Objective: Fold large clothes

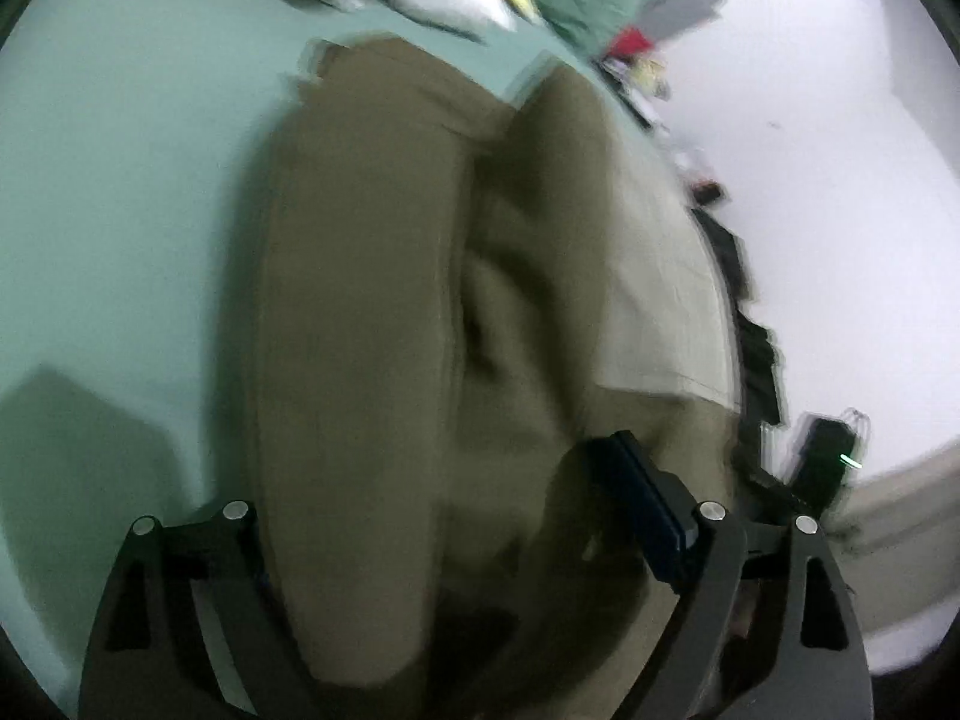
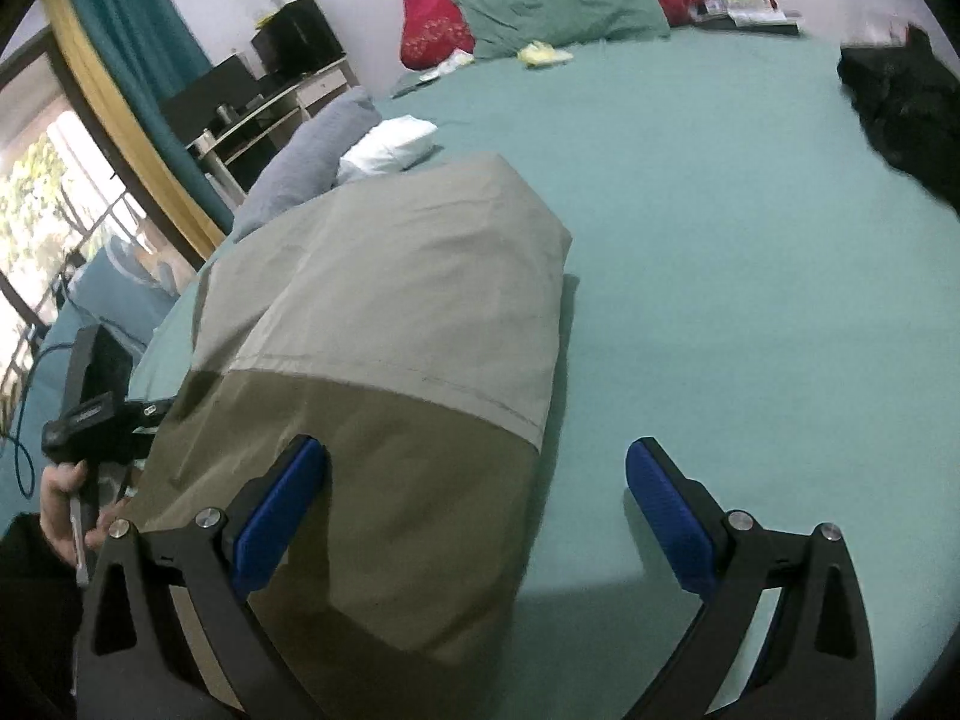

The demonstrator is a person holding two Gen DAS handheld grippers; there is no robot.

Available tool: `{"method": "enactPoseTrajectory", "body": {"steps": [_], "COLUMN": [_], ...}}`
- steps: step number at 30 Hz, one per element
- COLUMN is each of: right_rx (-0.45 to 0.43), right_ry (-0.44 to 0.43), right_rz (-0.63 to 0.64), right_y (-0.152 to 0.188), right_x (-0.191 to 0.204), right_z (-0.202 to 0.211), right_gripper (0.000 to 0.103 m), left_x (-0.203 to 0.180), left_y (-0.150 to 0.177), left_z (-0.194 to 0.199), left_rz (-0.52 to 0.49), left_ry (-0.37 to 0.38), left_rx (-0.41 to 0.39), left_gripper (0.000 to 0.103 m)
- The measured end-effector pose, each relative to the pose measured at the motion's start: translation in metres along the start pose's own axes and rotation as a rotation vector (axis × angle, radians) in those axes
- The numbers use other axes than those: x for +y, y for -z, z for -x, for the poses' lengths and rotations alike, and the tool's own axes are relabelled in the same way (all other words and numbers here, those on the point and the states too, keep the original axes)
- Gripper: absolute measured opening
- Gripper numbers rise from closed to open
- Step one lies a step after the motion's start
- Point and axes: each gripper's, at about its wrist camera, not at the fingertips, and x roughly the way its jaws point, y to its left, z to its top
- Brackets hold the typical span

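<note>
Garment: olive trousers [image 2: 384, 324], partly folded, on the bed [image 2: 720, 300], 10 o'clock of the right gripper [image 2: 477, 516].
Right jaws: apart, empty.
Left gripper [image 1: 456, 540]: jaws wide, cloth bunched between (grip unclear; blurred).
Technique: pinch both layers, lift evenly, align edges.

left view: all blurry | left gripper [image 1: 456, 516]: one blue pad hidden behind big olive-brown cloth [image 1: 360, 330] | black clothes heap [image 2: 912, 114]: cut off by edge
</note>
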Motion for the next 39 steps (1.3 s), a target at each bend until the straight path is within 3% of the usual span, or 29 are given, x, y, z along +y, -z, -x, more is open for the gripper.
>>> {"method": "enactPoseTrajectory", "body": {"steps": [7, 12, 16, 18, 22, 26, 31, 39], "right_rx": [0.080, 0.093, 0.119, 0.126, 0.118, 0.087, 0.010, -0.071], "right_ry": [-0.090, -0.108, -0.136, -0.137, -0.145, -0.144, -0.118, -0.118], "right_rz": [-0.076, -0.037, -0.021, -0.013, 0.001, 0.032, 0.131, 0.241], "right_y": [0.012, 0.014, 0.015, 0.014, 0.017, 0.019, 0.014, 0.013], "right_x": [-0.007, 0.006, 0.012, 0.012, 0.015, 0.024, 0.049, 0.086], "right_z": [-0.039, -0.047, -0.051, -0.051, -0.047, -0.036, -0.011, 0.029], "right_gripper": [0.100, 0.101, 0.101, 0.100, 0.081, 0.058, 0.042, 0.039], "left_x": [-0.025, -0.048, -0.060, -0.063, -0.070, -0.083, -0.094, -0.116], "left_y": [0.009, 0.019, 0.020, 0.021, 0.029, 0.039, 0.043, 0.054], "left_z": [-0.023, -0.043, -0.049, -0.051, -0.048, -0.045, -0.033, 0.008], "left_rz": [-0.078, -0.208, -0.246, -0.261, -0.287, -0.345, -0.344, -0.368], "left_ry": [-0.037, -0.165, -0.225, -0.252, -0.231, -0.266, -0.268, -0.254], "left_rx": [0.033, 0.037, 0.022, 0.015, 0.005, -0.027, -0.074, -0.170], "left_gripper": [0.091, 0.095, 0.094, 0.089, 0.048, 0.032, 0.027, 0.025]}}
